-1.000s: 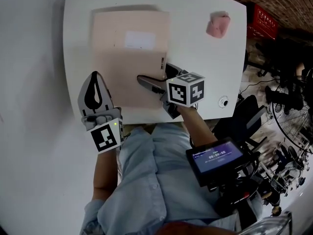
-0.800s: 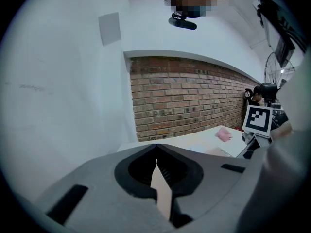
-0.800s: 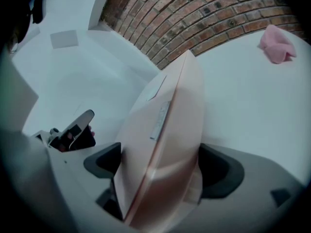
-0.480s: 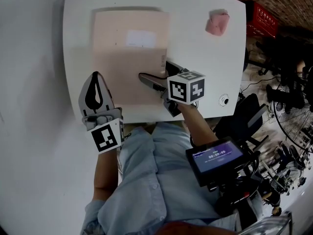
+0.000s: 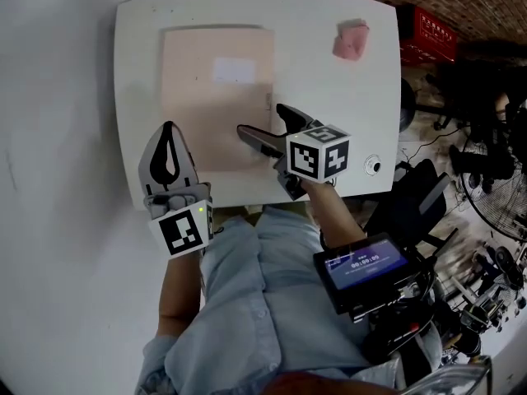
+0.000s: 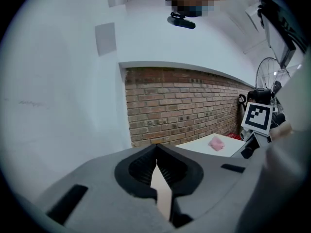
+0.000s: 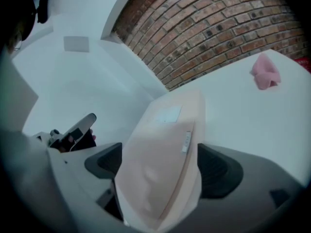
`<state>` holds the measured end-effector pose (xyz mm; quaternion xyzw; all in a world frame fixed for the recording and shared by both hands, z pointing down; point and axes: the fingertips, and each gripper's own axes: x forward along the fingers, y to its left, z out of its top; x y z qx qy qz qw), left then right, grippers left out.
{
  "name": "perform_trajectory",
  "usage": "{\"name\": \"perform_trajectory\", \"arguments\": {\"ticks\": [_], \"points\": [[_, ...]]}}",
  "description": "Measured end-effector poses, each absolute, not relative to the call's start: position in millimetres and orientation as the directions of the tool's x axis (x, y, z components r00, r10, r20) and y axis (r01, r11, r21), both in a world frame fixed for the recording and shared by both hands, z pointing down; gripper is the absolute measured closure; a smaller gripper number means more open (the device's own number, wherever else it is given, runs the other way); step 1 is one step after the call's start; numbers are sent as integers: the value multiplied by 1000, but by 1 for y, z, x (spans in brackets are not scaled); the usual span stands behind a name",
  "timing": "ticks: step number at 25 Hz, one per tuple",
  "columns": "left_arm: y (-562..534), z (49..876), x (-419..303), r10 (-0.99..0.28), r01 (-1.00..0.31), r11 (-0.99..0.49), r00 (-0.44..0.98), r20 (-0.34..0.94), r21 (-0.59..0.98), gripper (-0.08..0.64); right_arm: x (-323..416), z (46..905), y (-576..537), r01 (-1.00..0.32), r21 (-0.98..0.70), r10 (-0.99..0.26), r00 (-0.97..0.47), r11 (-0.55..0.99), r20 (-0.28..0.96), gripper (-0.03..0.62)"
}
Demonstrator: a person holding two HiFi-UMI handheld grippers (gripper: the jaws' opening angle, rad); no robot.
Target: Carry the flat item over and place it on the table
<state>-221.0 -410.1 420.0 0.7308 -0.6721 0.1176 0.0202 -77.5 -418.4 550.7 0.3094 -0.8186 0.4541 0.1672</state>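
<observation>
**The flat pink bag is on the table, with one gripper shut on it**

The flat pink bag (image 5: 216, 97) lies on the white table (image 5: 346, 122), on the table's left half. Its long side runs from the table's near edge, where the person stands, toward the table's far edge. It does not hang over any edge of the table that I can see.

Both tools are at the table's near edge, at the near end of the bag. The left gripper (image 5: 169, 130) is by the table's left side. Its jaws are squeezed together on a thin strip of the bag. The right gripper (image 5: 262, 120) is nearer the middle of the table. Its jaws stand wide apart, with the bag's other near corner passing between them. They are not pinching it.

So the bag lies straight ahead of both tools. The left one is the only one holding on.

The bag is a thin rectangle, smooth and dull, and it looks soft. It humps up a little between the right jaws. It has a white label (image 5: 233, 70) toward the table's far edge.

A small, soft-looking pink lump (image 5: 352, 39) sits near the table's far right corner, well apart from the bag.
</observation>
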Motion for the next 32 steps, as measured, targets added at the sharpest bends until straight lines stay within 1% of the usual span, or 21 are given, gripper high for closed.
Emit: {"name": "perform_trajectory", "arguments": {"ticks": [4,6,8,9,11,13,15,18,21,32], "points": [[-403,389,-209,-986,-984,-120,102,133,-128,551,-74,500,-420,-654,-609,-456,-753,448,474,132],[-397,369,-202,-988,-981,-134,121,95,-139,552,-76,468,-418,-646,-594,-517,-755,479,404,186],[-392,348,-194,-989,-978,-144,136,63,-152,551,-79,437,-413,-642,-560,-568,-753,524,332,264],[-389,338,-191,-989,-977,-146,140,49,-155,552,-80,423,-410,-647,-530,-590,-748,548,304,279],[-382,319,-188,-989,-976,-145,144,18,-160,552,-81,397,-403,-668,-451,-629,-733,592,261,339],[-377,301,-187,-989,-975,-144,150,-21,-167,552,-81,376,-397,-695,-367,-666,-711,618,224,376],[-372,286,-187,-985,-974,-148,161,-60,-171,552,-78,358,-392,-730,-287,-711,-677,620,188,411],[-366,272,-188,-977,-971,-163,184,-111,-174,552,-72,339,-388,-791,-179,-784,-608,585,129,513],[-358,262,-187,-969,-967,-175,203,-142,-185,552,-68,328,-380,-826,-114,-823,-561,551,89,586],[-340,258,-180,-957,-964,-203,232,-172,-175,552,-59,322,-358,-856,-33,-854,-517,516,53,587]]}}
